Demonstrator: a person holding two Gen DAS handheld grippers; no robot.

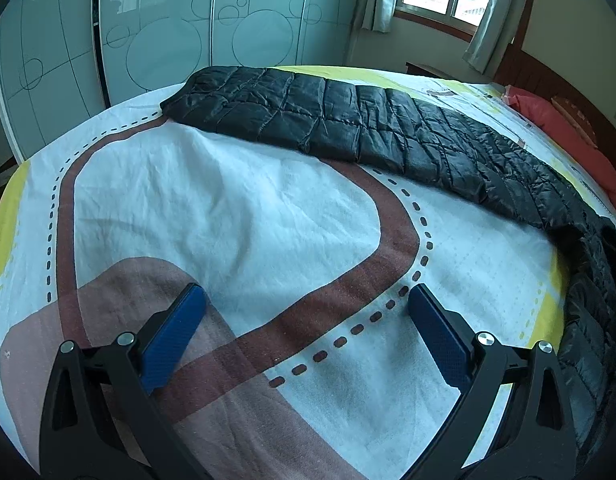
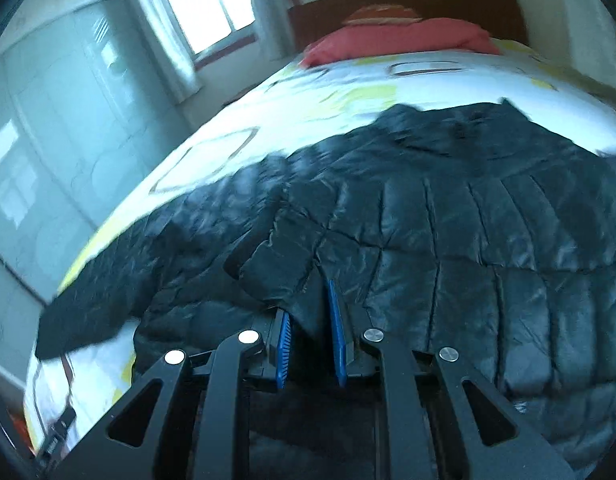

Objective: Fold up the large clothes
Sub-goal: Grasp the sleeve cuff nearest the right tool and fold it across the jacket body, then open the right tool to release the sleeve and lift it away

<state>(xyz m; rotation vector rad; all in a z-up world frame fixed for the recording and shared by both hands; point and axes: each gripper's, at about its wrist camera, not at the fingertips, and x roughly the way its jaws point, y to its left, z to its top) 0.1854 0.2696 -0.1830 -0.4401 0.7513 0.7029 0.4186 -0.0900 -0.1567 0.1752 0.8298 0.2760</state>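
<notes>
Right now your right gripper [image 2: 308, 320] clamps the jacket [image 1: 388, 136]; your left gripper [image 1: 308, 312], jaws apart, faces the far sleeve [image 1: 235, 96] running left-right.

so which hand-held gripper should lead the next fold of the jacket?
Right. The right hand-held gripper is already shut on the black puffer jacket; the left hand-held gripper is open over bare bedsheet, apart from it.

On my feeds, the left gripper [image 1: 305, 300] and right gripper [image 2: 310, 316] share one build: matte black linkage arms with triangular cut-outs, round silver pivot screws (two per side), and flat blue finger pads [image 1: 173, 338] with a fine dimpled texture.
</notes>
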